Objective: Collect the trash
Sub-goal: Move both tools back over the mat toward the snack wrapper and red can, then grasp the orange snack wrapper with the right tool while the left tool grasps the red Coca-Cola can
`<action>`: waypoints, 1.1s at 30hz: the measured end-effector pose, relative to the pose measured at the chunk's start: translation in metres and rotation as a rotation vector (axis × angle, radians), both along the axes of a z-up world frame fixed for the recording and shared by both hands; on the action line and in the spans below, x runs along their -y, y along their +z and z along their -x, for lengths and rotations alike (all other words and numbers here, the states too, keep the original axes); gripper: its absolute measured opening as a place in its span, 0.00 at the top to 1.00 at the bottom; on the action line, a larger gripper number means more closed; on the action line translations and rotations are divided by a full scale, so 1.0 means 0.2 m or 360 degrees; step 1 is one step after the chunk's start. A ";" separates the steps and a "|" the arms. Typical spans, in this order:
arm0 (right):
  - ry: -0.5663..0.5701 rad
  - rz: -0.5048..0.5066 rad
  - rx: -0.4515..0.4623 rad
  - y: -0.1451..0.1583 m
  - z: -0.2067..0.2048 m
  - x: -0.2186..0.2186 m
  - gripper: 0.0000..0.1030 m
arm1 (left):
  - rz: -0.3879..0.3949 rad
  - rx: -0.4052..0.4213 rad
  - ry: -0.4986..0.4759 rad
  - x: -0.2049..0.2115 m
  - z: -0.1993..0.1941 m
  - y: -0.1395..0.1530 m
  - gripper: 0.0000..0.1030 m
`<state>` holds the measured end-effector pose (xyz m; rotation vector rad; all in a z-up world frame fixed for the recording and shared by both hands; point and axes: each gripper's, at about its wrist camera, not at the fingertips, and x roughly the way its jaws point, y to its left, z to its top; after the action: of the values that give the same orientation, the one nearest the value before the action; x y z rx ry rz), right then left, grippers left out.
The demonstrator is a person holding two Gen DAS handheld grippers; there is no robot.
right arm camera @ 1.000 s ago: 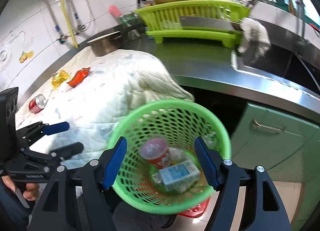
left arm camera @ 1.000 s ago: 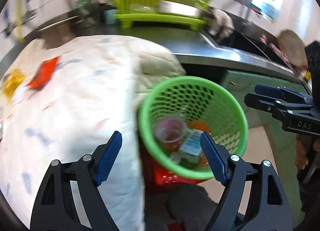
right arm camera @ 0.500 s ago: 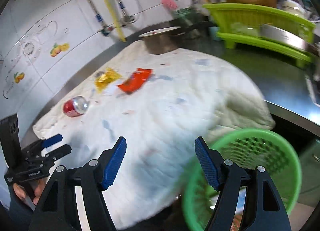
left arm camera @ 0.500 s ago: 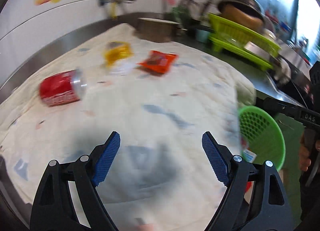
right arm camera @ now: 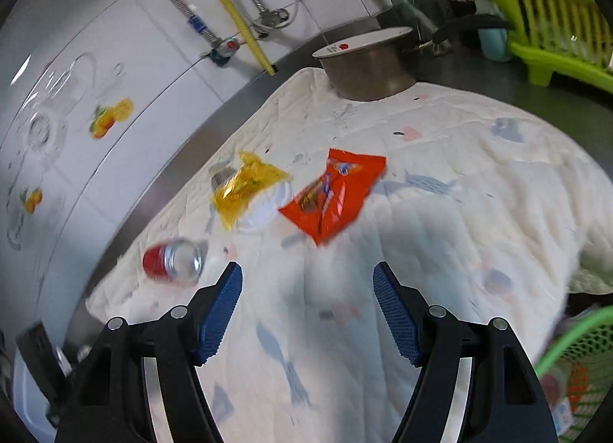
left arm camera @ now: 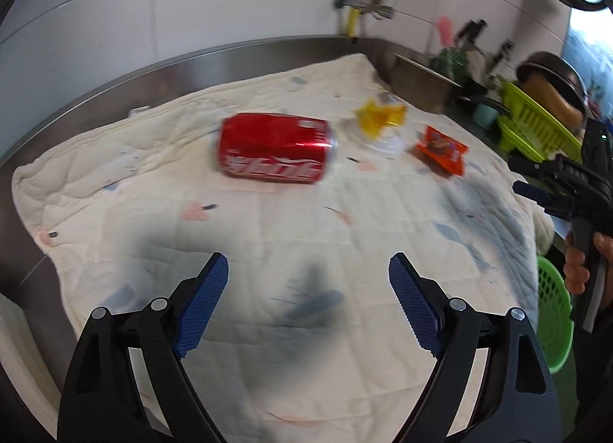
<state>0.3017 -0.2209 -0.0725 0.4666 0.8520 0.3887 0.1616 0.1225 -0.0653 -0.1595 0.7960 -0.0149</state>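
Desk (left arm camera: 237, 56): steel top against a white tiled wall, carrying everything I list below.

Quilt (left arm camera: 306, 236): cream, printed with small blue and pink shapes, spread over most of the desk; one edge droops off the near side.

Dish rack (right arm camera: 551, 21): lime green, at the far end of the desk, well apart from the quilt.

Basket (right arm camera: 578, 358): green mesh, below the desk edge, on the low right of my right view; some trash shows inside, too blurred to name.

Pan (right arm camera: 367, 67): steel, standing at the far corner of the quilt.

My left tool (left arm camera: 308, 301): released, blue pads wide, nothing between them; its jaws have just been opening. It hovers over bare quilt, with the can ahead.

My right tool (right arm camera: 307, 309): released, jaws apart, nothing gripped. It points over the quilt toward the orange wrapper. A hand (left arm camera: 582, 263) holding its grip shows at the edge of the left view.

Can (left arm camera: 274, 153): red, on its side on the quilt, near the wall side.

Orange wrapper (right arm camera: 333, 197): flat on the quilt, mid-cloth.

Yellow wrapper (right arm camera: 245, 186): crumpled, just beside the orange one, on something white I cannot identify.
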 end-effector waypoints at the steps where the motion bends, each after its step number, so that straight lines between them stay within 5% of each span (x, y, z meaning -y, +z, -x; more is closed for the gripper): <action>1: -0.0011 -0.0025 -0.0012 -0.01 -0.03 0.00 0.34 | 0.0004 -0.0004 0.0015 -0.02 -0.01 -0.01 0.17; 5: -0.0077 -0.0156 -0.0090 -0.06 -0.20 -0.01 0.34 | 0.0030 -0.0018 0.0073 -0.11 -0.04 -0.02 0.17; 21: -0.0272 -0.0240 -0.0242 -0.25 -0.56 0.01 0.35 | 0.0192 -0.0085 0.0335 -0.30 -0.21 0.02 0.12; 27: -0.0255 -0.0232 -0.0226 -0.27 -0.58 -0.01 0.57 | 0.0362 -0.0144 0.0460 -0.33 -0.30 0.02 0.08; 33: -0.0205 -0.0291 -0.0178 -0.26 -0.51 0.03 0.70 | 0.0362 -0.0168 0.0522 -0.30 -0.40 0.04 0.07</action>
<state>0.4034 -0.2264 -0.1241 0.7145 0.8931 0.3256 0.2415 0.1831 -0.0578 -0.5083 0.8648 0.2150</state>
